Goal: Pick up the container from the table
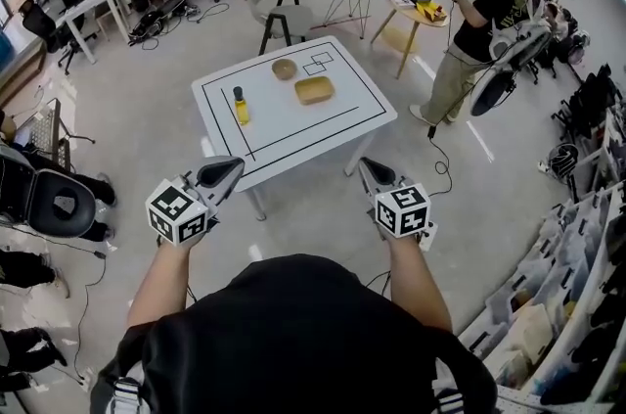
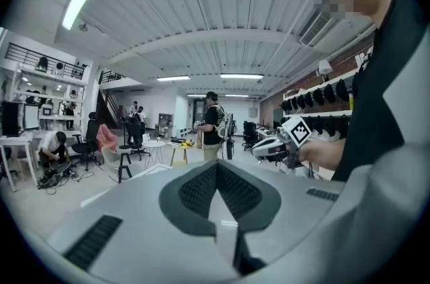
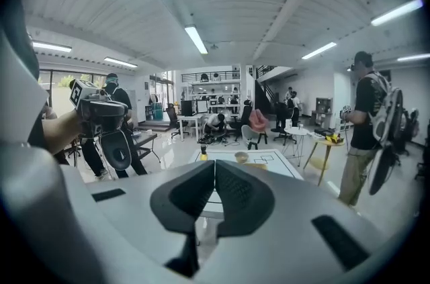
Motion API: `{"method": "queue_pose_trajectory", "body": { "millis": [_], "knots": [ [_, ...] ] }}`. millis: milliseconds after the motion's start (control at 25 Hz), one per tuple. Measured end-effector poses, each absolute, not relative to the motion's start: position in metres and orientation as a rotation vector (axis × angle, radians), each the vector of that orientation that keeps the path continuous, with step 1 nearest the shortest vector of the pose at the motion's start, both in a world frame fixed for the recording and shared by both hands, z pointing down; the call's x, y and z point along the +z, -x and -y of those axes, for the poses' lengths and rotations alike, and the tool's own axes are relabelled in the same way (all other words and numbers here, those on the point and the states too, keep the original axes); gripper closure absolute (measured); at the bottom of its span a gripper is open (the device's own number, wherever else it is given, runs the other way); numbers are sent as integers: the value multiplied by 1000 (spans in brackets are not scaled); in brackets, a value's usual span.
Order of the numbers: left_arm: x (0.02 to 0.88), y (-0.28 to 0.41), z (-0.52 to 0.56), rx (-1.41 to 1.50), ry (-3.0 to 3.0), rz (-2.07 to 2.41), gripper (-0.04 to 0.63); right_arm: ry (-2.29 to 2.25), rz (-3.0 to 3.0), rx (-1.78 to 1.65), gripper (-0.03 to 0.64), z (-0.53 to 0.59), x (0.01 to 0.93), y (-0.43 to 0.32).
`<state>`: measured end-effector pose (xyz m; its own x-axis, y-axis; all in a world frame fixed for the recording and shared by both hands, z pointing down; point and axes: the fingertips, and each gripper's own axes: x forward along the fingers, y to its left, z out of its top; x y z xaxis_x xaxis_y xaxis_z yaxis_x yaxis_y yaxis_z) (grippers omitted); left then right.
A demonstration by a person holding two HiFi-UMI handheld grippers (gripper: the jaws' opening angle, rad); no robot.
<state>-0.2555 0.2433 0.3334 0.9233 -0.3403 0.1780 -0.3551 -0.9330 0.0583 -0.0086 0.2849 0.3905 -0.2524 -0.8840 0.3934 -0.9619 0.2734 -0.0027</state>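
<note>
Head view: the container (image 1: 314, 90) sits on the table (image 1: 284, 126), well ahead of the left gripper (image 1: 233, 167) and right gripper (image 1: 371, 170), so the reach has not started.

Left gripper view: jaws together, empty.

Right gripper view: jaws together, empty. Next, 1 gripper likely must open and reach forward.

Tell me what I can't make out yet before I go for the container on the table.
- Container, head view: too small to tell lid or contents.
- Container, right gripper view: mostly hidden behind that gripper's fingers.
- Container, left gripper view: hidden behind that gripper's body; only a table sliver shows.
- Bottle label, head view: too small to read.
</note>
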Motion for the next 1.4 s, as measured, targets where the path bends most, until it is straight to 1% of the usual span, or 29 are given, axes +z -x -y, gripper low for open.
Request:
{"method": "queue_pose_trajectory", "body": {
  "millis": [360, 720, 1400],
  "knots": [
    [347, 242, -230, 280, -2980, 517, 588, -1691, 2221, 384, 611, -275, 402, -1],
    [353, 225, -202, 274, -2959, 589, 588, -1669, 2215, 370, 609, -242, 407, -31],
    [358, 148, -146, 339, -2919, 683, 588, -1583, 2265, 399, 609, -164, 417, -104]
  ]
}}
